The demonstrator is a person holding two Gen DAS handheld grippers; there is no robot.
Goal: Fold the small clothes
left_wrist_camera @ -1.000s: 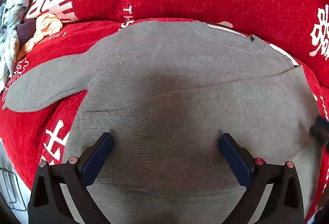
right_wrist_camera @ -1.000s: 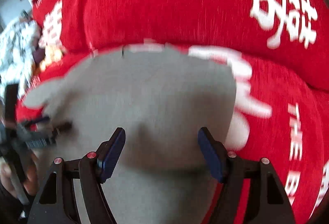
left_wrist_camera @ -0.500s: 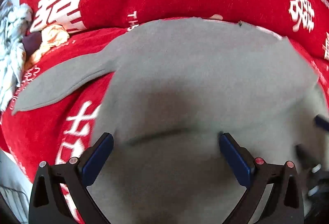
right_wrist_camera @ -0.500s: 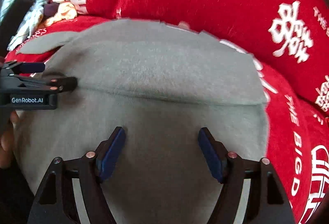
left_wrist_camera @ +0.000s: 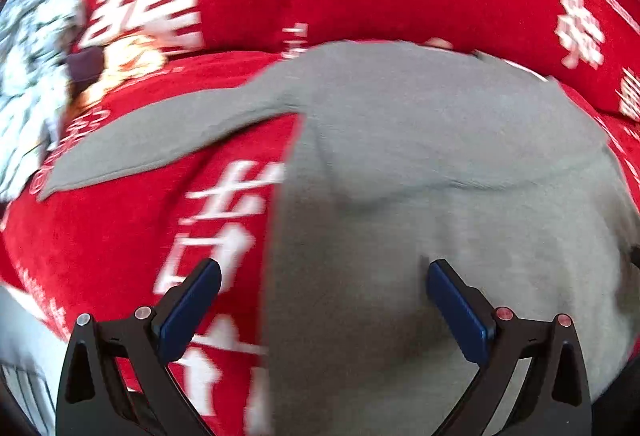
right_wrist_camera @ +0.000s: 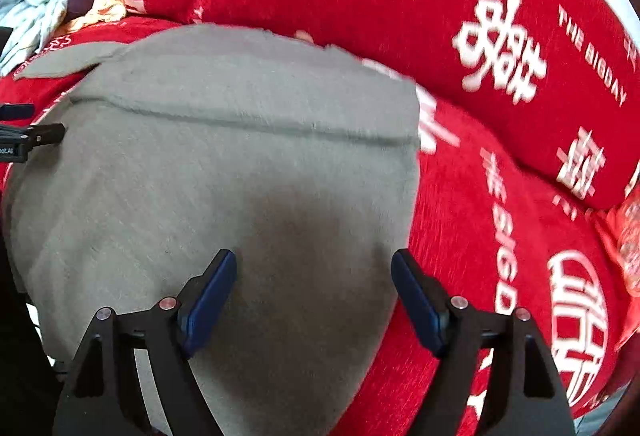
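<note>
Left claw (left_wrist_camera: 322, 310): jaws apart, empty, straddling left edge of grey garment (left_wrist_camera: 420, 163). Right claw (right_wrist_camera: 314, 300): apart, empty, over right half. Garment flat on red cover (right_wrist_camera: 500, 195); unfolded sleeve (left_wrist_camera: 160, 139) extending leftward, nearer left claw.

Both views slid sideways across the grey garment (left_wrist_camera: 420, 163).

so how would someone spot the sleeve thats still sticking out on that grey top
Start at the red blanket with white lettering covering the whole surface. The grey top lies in its middle, and the sleeve is the one long flat strip reaching left toward the crumpled clothes pile.
</note>
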